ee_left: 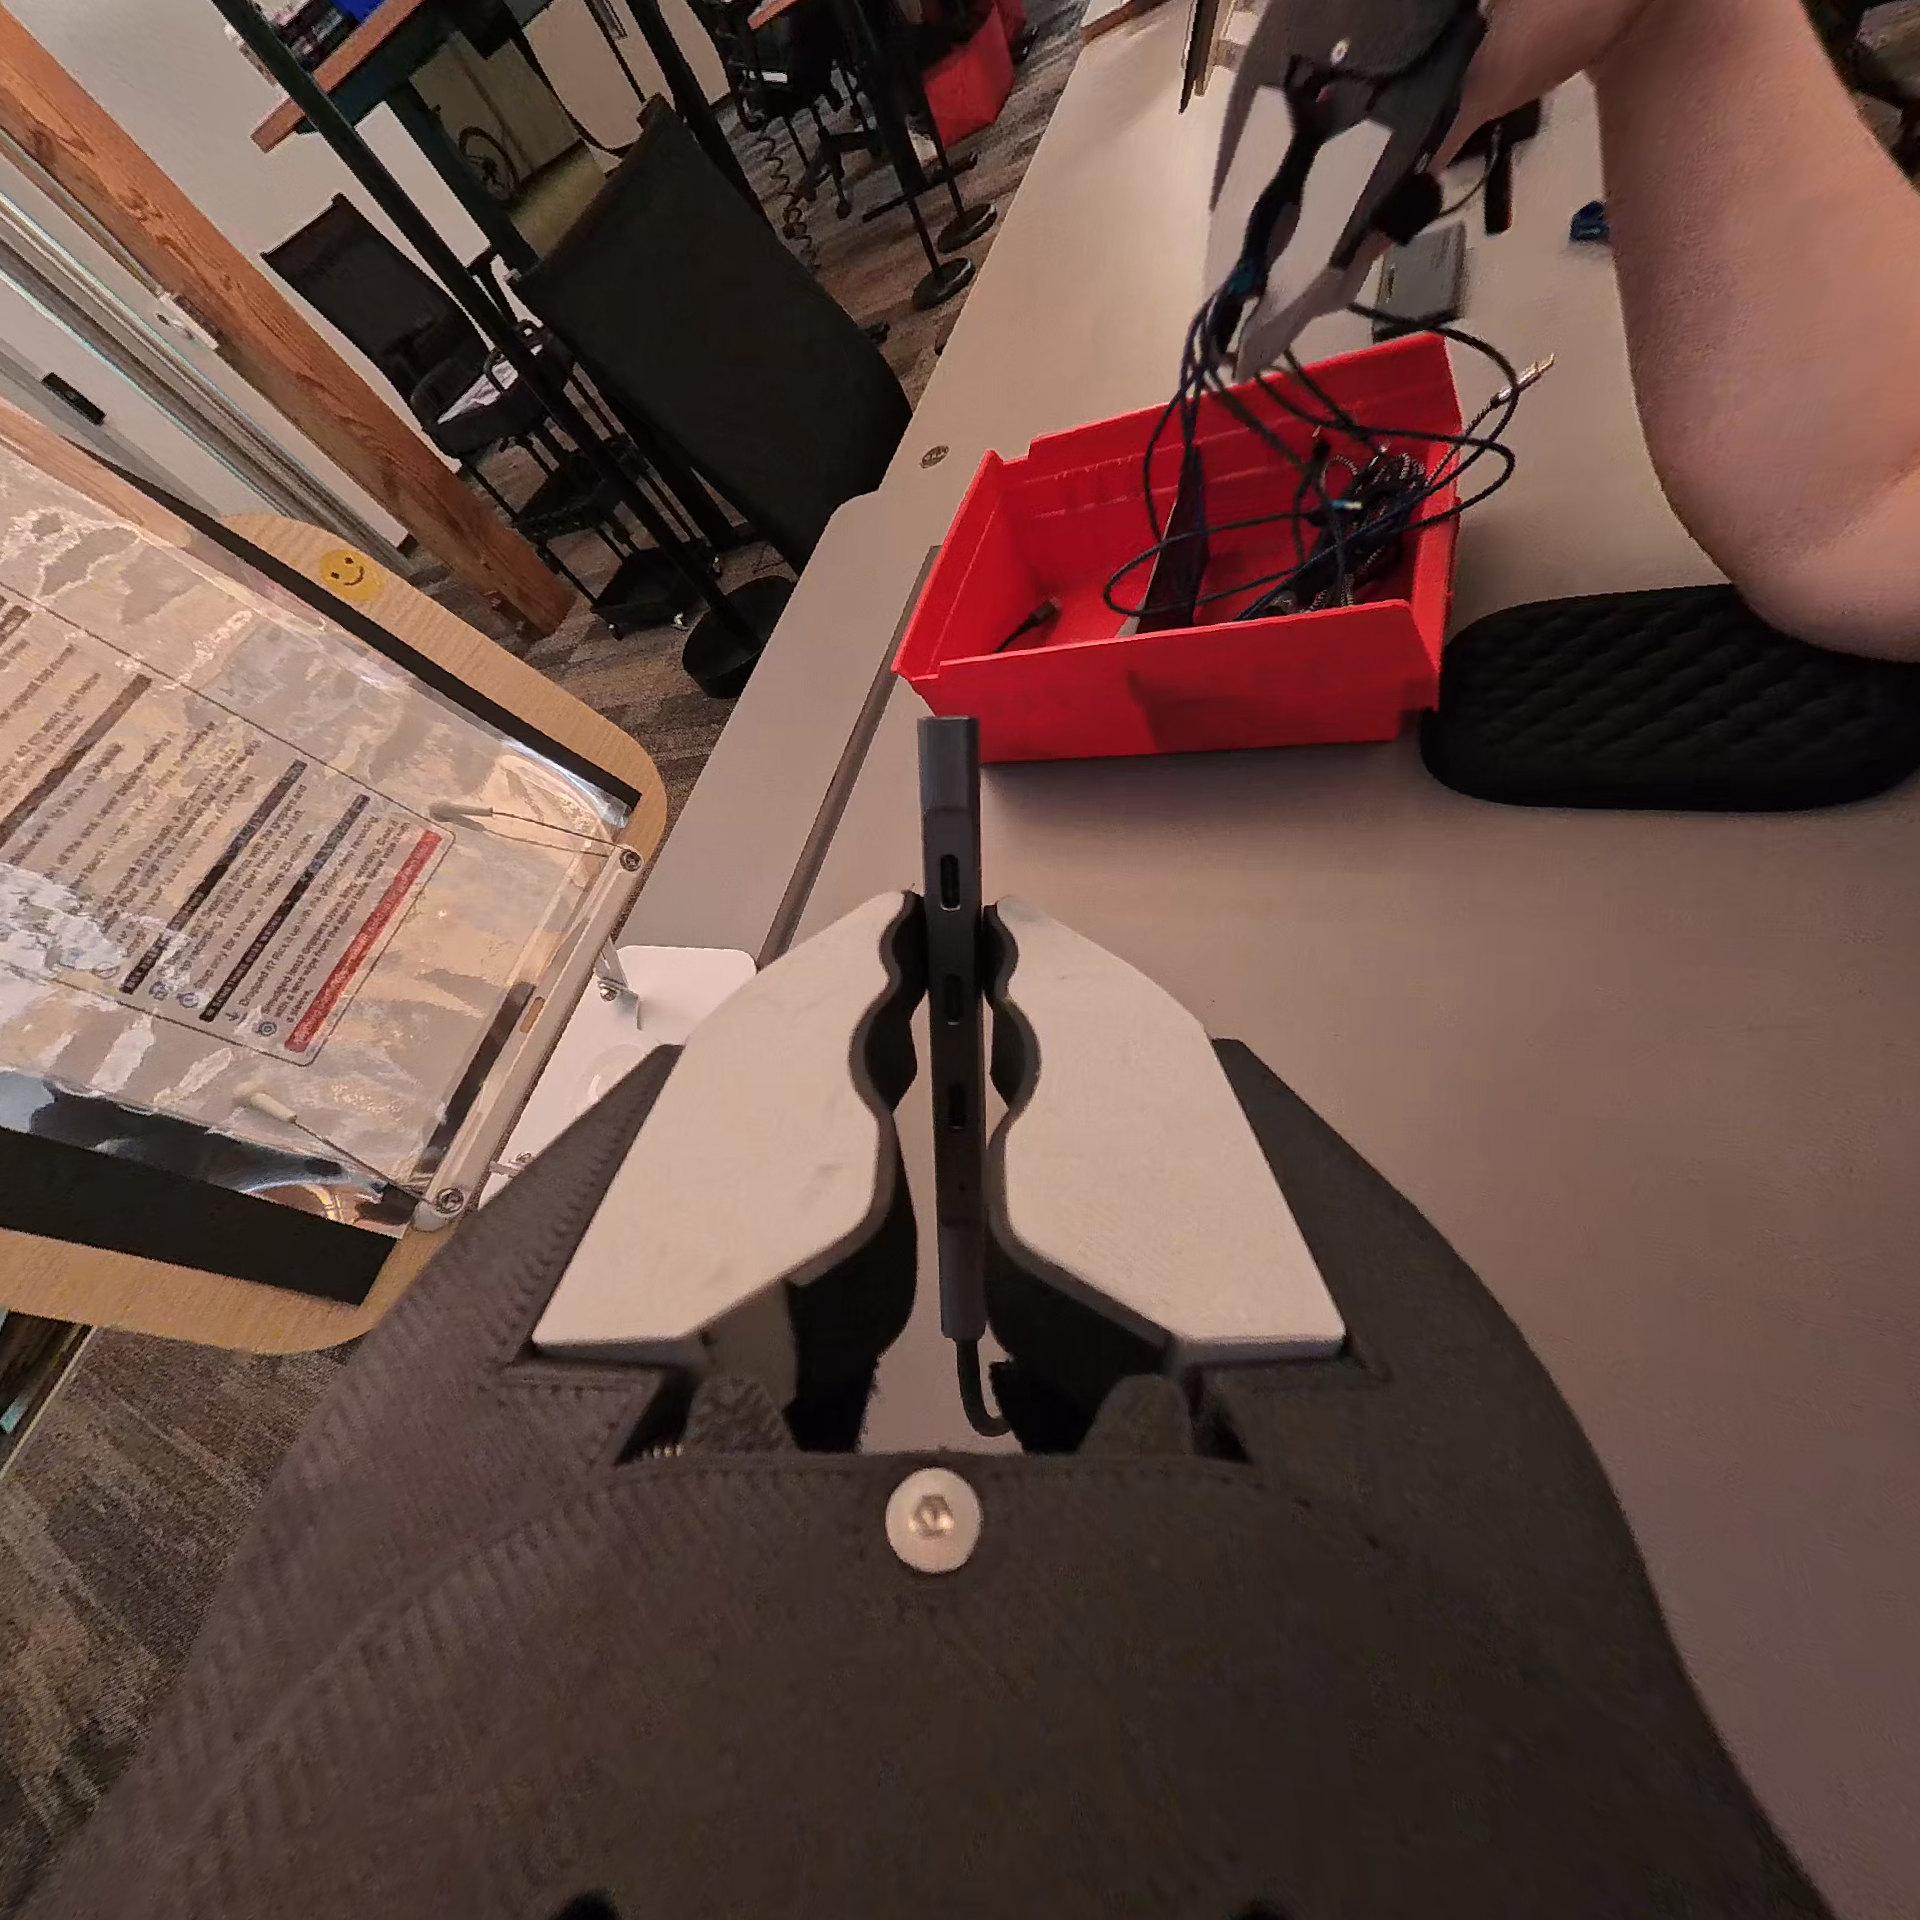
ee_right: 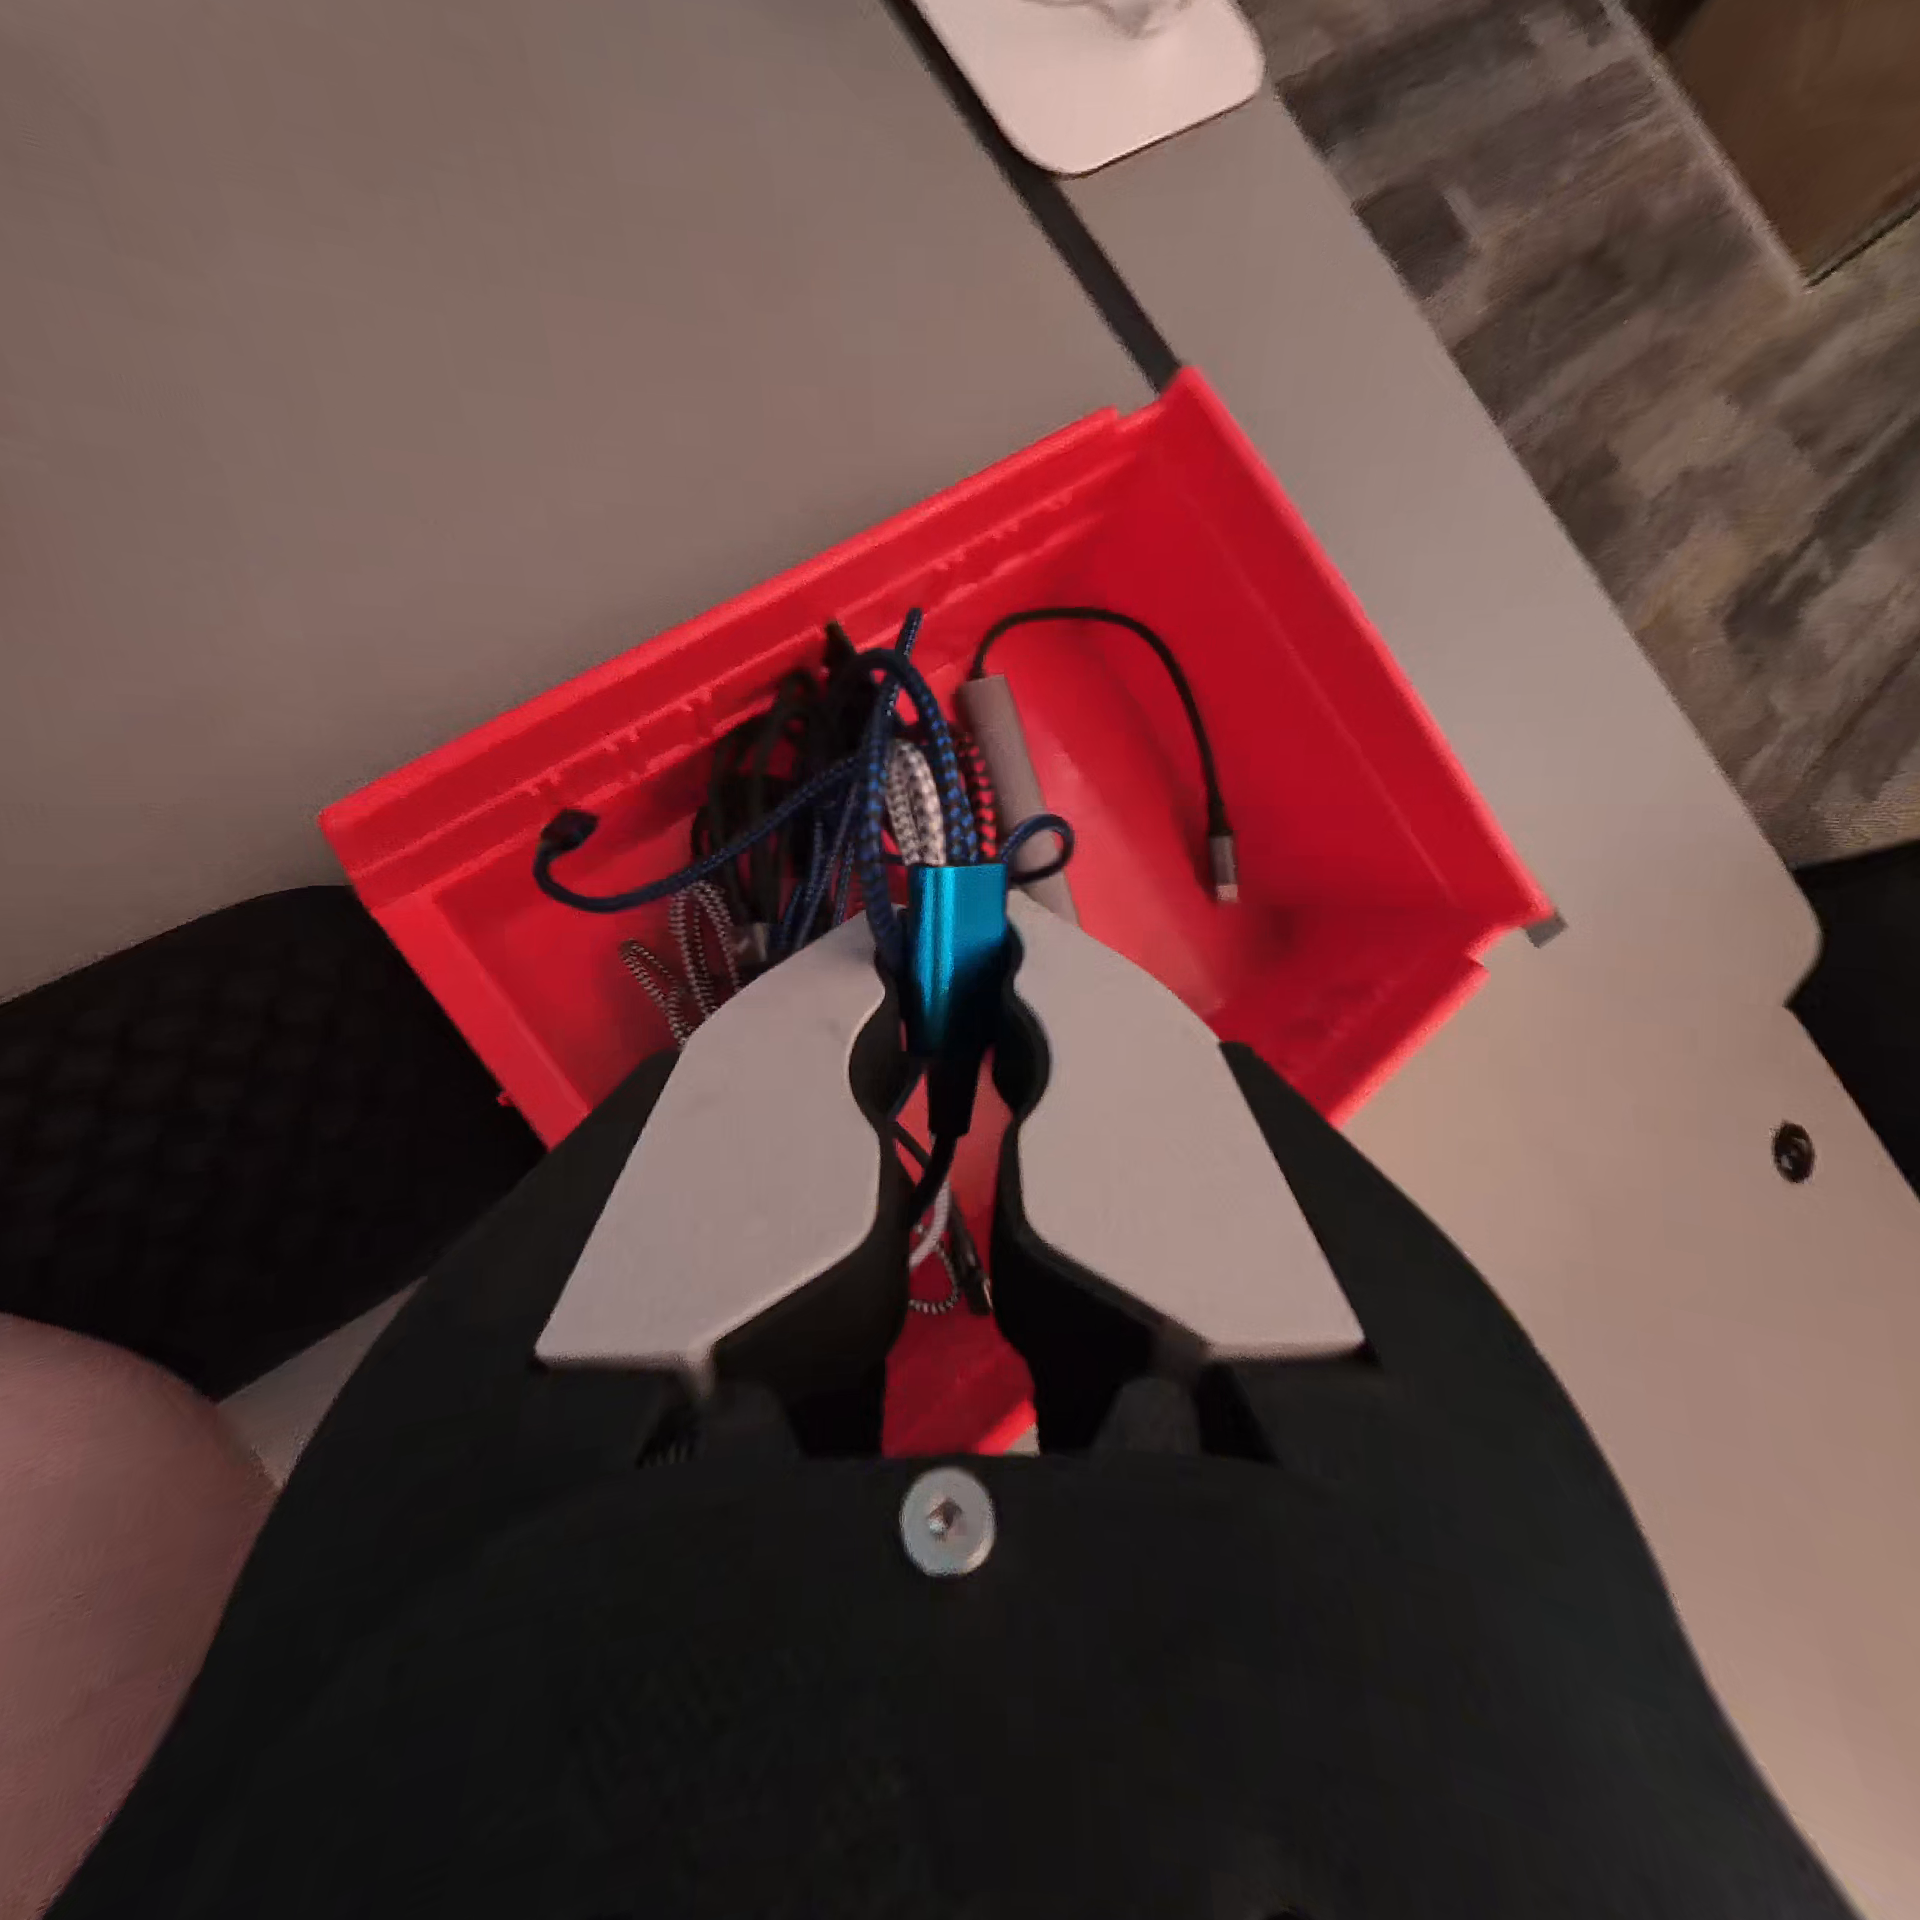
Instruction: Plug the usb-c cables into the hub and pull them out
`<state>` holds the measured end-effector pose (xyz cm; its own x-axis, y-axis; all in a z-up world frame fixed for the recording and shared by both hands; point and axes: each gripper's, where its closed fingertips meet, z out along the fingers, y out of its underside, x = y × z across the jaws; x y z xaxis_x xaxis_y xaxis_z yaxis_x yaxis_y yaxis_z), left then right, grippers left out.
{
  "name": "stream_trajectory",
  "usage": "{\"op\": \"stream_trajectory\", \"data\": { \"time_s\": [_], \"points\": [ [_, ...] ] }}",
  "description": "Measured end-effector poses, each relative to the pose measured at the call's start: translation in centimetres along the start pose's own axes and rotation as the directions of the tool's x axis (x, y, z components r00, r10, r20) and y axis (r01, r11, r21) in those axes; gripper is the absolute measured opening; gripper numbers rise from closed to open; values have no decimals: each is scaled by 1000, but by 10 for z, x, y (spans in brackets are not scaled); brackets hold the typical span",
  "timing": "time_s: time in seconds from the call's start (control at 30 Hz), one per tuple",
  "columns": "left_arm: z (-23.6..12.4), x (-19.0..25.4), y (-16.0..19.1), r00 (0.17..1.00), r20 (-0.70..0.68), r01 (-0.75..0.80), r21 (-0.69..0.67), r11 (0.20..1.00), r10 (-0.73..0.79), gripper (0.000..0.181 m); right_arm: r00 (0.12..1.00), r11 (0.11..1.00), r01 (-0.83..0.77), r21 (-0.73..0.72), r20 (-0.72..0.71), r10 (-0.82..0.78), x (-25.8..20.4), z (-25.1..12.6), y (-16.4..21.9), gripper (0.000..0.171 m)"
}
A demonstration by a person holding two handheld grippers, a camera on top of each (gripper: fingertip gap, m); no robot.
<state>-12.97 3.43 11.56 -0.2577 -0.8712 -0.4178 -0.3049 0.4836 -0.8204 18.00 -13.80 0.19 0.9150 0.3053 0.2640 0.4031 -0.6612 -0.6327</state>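
My left gripper (ee_left: 951, 914) is shut on a slim grey USB-C hub (ee_left: 951, 966), held edge-up above the grey table (ee_left: 1351, 1039); its ports face me and its short cable trails back between the fingers. My right gripper (ee_right: 940, 935) is shut on the blue metal plug (ee_right: 951, 935) of a blue braided cable (ee_right: 894, 748), held above the red bin (ee_right: 1351, 727). The right gripper (ee_left: 1262, 343) also shows far off in the left wrist view, with cables hanging from it into the red bin (ee_left: 1039, 561).
The red bin holds a tangle of black, blue and white braided cables (ee_right: 769, 831), a grey hub (ee_right: 1003, 769) and a black cable with a grey plug (ee_right: 1221, 862). A black padded mat (ee_left: 1683, 696) lies beside the bin. A laminated sheet on a wooden tray (ee_left: 260, 883) stands left of the table. One gripper's finger ends stand about 40 cm off the other's.
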Motion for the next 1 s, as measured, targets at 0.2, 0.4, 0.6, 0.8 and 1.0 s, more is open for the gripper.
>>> {"op": "stream_trajectory", "data": {
  "time_s": [0.2,0.4,0.6,0.8,1.0],
  "points": [
    [3,4,-2,1000,-5,-14,-6,1000,14,8,986,982,89,-165,-123,-110,13,15,-10,12],
    [-2,2,-3,1000,2,-11,6,1000,11,8,873,967,108,-231,-443,-203,28,-58,-5,12],
    [-3,2,-4,1000,6,-10,11,1000,10,8,892,932,189,-309,-343,-295,13,-42,5,11],
    [2,7,-5,1000,-5,-18,3,1000,18,8,955,894,297,-335,122,-272,-26,55,14,12],
    [11,12,-7,999,-36,-12,6,1000,12,8,943,884,271,-382,290,-164,-46,95,18,13]
  ]
}}
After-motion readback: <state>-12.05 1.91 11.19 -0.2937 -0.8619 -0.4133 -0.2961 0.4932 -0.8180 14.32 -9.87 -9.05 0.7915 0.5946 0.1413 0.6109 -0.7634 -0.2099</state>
